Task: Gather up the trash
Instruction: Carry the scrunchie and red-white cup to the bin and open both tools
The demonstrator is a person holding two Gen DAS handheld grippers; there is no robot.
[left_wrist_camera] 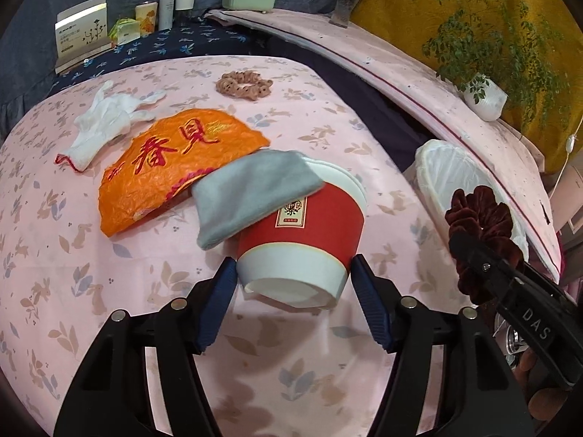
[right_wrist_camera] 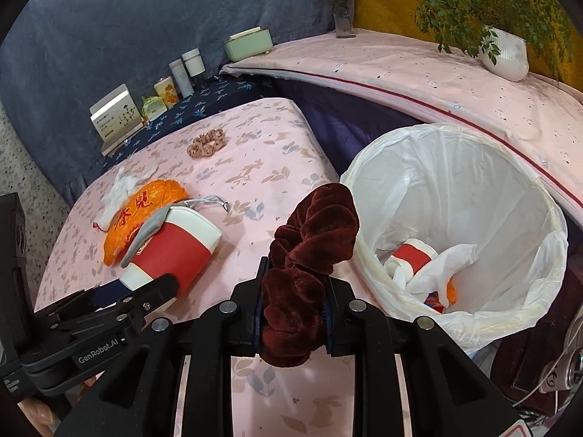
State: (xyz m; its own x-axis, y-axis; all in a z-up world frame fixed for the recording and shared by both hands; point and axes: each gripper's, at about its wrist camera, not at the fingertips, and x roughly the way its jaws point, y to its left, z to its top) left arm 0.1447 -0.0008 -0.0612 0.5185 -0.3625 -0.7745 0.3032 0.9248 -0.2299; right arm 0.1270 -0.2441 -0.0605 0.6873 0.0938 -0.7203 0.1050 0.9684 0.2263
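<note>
The red-and-white paper cup (left_wrist_camera: pixel 302 233) lies on its side on the pink rabbit-print tablecloth (left_wrist_camera: pixel 73 218), its base toward the left gripper (left_wrist_camera: pixel 293 302). That gripper's blue ribbed pads flank the white base band, seemingly touching it on both sides, though I cannot tell whether they press yet. The cup looks light, thin-walled and easy to crush, so a gentle hold low on the stiffer base rim seems best. A soft grey cloth pouch (left_wrist_camera: pixel 251 196) drapes over its upper side and could slide off. Behind lie a crinkled orange wrapper (left_wrist_camera: pixel 164 167) and a limp white cotton glove (left_wrist_camera: pixel 102 123). The right gripper (right_wrist_camera: pixel 291 313) is clenched on a plush maroon velvet scrunchie (right_wrist_camera: pixel 309 255), just beside the white-lined trash bin (right_wrist_camera: pixel 473 189), which already holds similar rubbish
</note>
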